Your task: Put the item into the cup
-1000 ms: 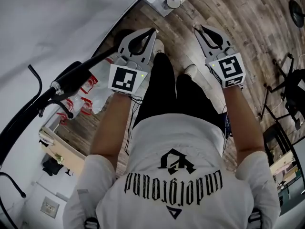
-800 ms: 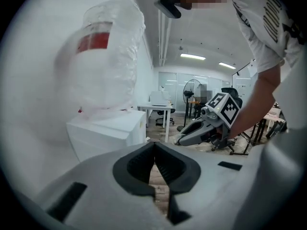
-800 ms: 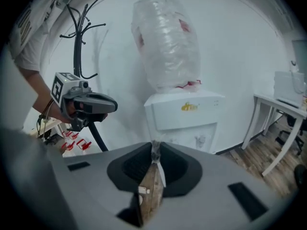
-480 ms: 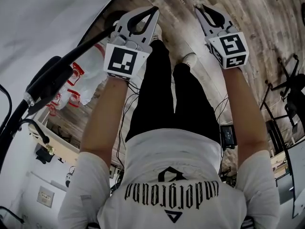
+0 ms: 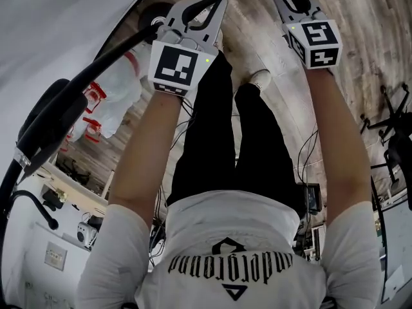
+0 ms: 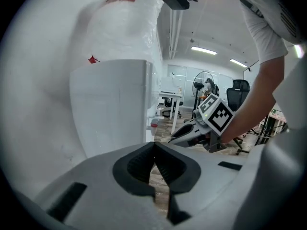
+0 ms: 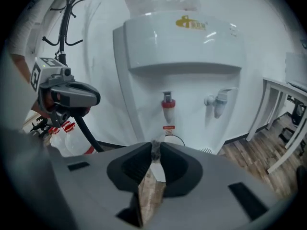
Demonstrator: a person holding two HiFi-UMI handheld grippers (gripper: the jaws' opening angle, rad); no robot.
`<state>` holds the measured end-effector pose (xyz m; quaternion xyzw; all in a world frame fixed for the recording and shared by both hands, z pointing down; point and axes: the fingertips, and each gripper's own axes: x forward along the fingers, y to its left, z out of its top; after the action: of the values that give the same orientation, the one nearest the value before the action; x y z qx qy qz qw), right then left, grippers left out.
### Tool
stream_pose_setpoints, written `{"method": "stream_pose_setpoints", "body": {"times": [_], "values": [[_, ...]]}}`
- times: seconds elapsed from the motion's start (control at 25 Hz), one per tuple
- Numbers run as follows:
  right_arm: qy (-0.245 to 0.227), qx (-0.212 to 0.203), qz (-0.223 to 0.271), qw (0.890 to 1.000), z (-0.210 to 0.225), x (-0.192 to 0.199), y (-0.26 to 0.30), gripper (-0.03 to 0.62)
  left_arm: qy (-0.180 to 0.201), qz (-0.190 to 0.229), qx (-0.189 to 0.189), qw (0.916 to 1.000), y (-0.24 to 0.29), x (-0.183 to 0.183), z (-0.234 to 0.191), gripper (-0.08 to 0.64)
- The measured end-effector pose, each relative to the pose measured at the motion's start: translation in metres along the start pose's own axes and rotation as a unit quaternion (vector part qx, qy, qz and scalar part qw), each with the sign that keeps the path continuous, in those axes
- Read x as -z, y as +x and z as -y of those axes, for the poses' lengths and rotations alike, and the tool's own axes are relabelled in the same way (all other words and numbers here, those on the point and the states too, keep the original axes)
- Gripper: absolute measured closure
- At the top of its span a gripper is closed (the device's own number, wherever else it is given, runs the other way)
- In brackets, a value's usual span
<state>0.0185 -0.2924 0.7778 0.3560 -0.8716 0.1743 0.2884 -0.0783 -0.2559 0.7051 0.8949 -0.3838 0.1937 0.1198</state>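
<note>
Only its own view shows the right gripper (image 7: pixel 154 146) nipping a small grey item (image 7: pixel 153 152), upright at the tips — left gripper (image 6: pixel 154 146) jaws together.

This is an office-like workroom. A bottled water dispenser (image 7: pixel 182 66) stands against a white wall, with a wood-plank floor (image 5: pixel 380 37), a white desk (image 6: pixel 171 94), a black office chair (image 6: pixel 240 87), a standing fan (image 6: pixel 204 80) and ceiling strip lights (image 6: pixel 204 50).
</note>
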Motion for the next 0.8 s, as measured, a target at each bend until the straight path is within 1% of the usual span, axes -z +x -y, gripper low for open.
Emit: {"method": "stream_pose_setpoints", "body": {"times": [0.12,0.24,0.48,0.76,0.8], "values": [[-0.003,0.004,-0.014,1.0,0.008,0.011,0.024,0.529,-0.01,-0.001,-0.002,0.9999,0.003,0.01,-0.003,0.554],[-0.003,0.014,-0.02,1.0,0.021,0.015,0.045,0.528,-0.013,0.002,-0.002,0.9999,0.009,0.013,-0.005,0.554],[0.004,0.023,-0.036,0.999,0.026,0.021,0.068,0.517,-0.013,-0.002,0.01,0.9999,0.011,0.019,0.0,0.554],[0.008,0.033,-0.049,0.998,0.031,0.033,0.077,0.461,-0.019,-0.004,0.011,0.9997,0.009,0.023,-0.001,0.554],[0.008,0.034,-0.048,0.998,0.031,0.033,0.077,0.445,-0.019,-0.005,0.011,0.9997,0.009,0.025,-0.001,0.554]]}}
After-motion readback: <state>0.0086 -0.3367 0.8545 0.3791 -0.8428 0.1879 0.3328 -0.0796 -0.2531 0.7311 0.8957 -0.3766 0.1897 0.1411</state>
